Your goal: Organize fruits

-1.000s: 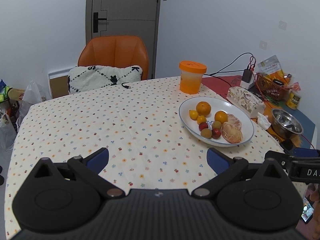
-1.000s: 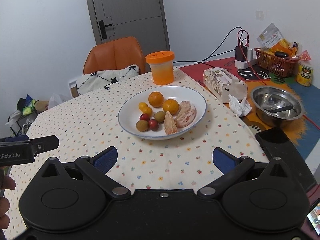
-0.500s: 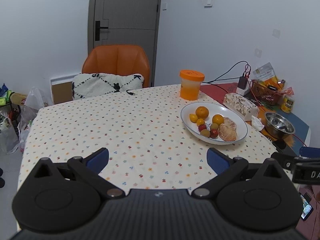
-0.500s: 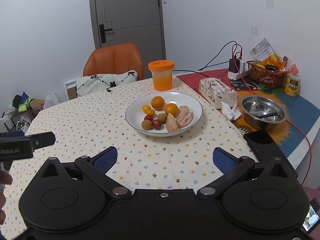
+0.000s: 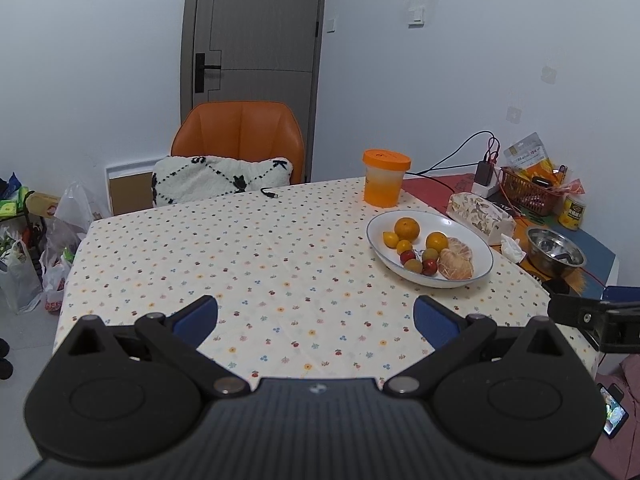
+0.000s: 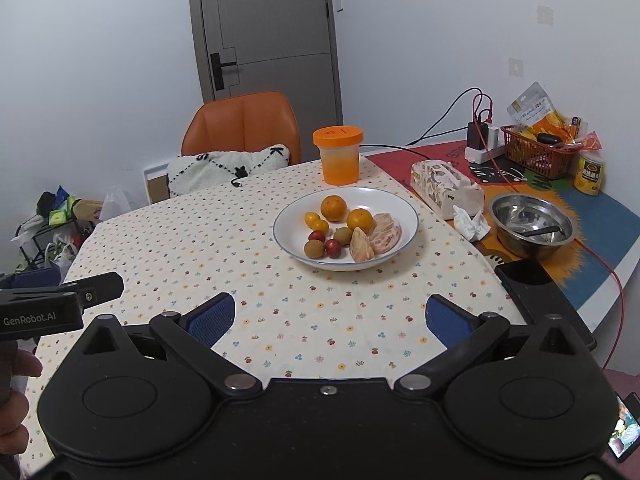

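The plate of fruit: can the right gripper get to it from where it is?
Probably yes. The right gripper is open, and only bare tablecloth lies between it and the plate. Nothing blocks the way.

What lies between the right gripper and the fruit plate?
Only bare floral tablecloth separates the right gripper from the fruit plate, in the right wrist view.

I note the plate [image 6: 408, 216] on the table [image 6: 192, 248], fruit [image 6: 334, 207] in it; the lidded cup [image 6: 340, 160] behind it, tissue box [image 6: 440, 188] to its right, metal bowl [image 6: 530, 224] further right, chair [image 6: 244, 124] behind the table
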A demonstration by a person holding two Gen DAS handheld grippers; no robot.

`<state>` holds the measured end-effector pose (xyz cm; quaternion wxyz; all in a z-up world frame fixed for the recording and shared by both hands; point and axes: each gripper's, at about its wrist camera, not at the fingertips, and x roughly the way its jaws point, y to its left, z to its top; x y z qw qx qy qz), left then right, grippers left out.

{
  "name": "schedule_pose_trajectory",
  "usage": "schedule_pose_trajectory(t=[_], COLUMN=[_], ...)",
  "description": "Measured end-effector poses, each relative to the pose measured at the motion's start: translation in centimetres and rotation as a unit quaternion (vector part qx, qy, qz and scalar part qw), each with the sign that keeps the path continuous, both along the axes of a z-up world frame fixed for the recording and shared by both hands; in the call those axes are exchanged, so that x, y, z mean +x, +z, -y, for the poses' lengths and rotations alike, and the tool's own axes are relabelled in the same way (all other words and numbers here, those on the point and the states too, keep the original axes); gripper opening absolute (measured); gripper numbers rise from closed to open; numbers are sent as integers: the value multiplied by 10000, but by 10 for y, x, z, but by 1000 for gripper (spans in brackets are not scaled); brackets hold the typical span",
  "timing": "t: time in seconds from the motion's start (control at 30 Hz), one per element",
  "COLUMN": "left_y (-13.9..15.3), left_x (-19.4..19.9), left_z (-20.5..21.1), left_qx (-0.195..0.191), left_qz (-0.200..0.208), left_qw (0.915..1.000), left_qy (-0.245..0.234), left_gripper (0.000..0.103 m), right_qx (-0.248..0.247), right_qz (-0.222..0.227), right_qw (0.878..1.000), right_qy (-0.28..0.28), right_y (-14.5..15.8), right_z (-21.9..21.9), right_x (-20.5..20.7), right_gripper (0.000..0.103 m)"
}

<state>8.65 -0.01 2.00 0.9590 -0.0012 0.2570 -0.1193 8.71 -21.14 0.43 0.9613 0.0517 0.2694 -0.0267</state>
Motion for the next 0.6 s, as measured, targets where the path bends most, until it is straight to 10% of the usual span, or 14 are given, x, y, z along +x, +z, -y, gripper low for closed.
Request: schedule_pose_trajectory(t=[0.6], left_y=[-5], left_x=[-4], left_z=[-3], left_qx=[42], left_qz=[-52], left_qw=[10000], left_qy=[51], left_gripper=[103], right_qx=[21], right_qz=[4], right_qw=[9998], right_qy=[203], right_y=[-2], right_z=[-5], right_x=[-2], right_gripper=[103])
